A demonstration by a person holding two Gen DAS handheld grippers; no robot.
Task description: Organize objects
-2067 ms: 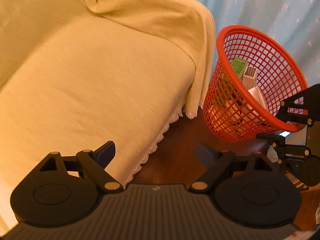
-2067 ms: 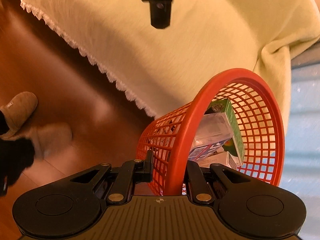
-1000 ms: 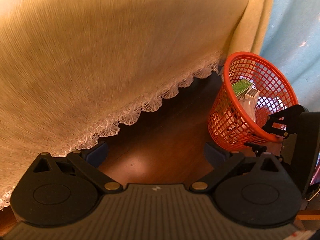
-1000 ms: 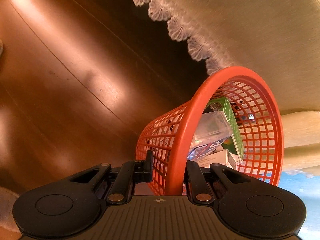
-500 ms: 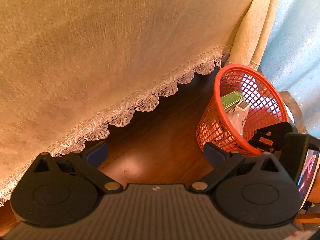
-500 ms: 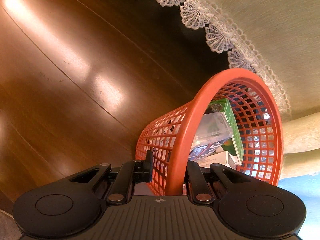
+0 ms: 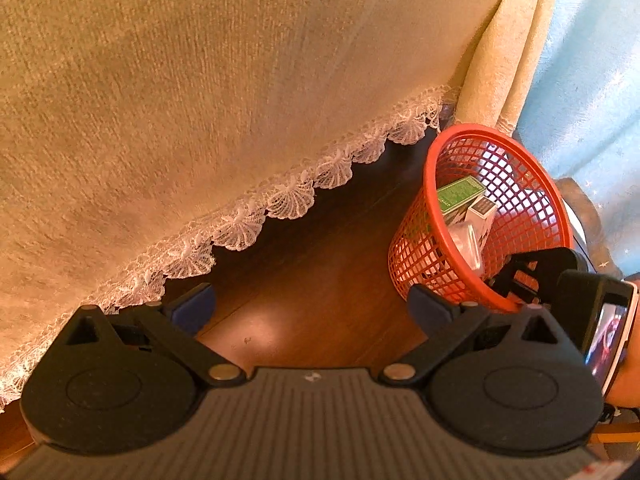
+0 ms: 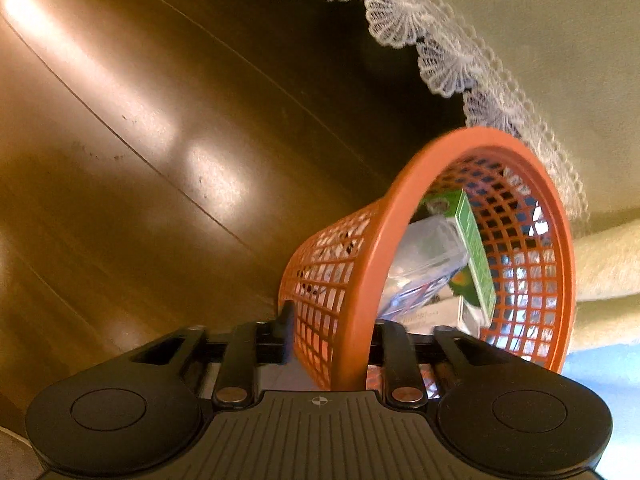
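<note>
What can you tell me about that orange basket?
The basket looks like orange plastic: a round, solid rim over tapering lattice walls. It is tilted, and the right gripper is clamped on its rim, one finger inside and one outside. Inside are a green box, a clear packet and a white box. It sits low by the wooden floor, near a lace-edged cloth; whether it touches the floor is unclear.

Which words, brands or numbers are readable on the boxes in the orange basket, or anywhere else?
None can be read.
Green box: print too small.
White box: blurred.
Clear pack: blurred coloured print.
Orange basket: no text.
Screen at the right edge: picture only, blurred.
</note>
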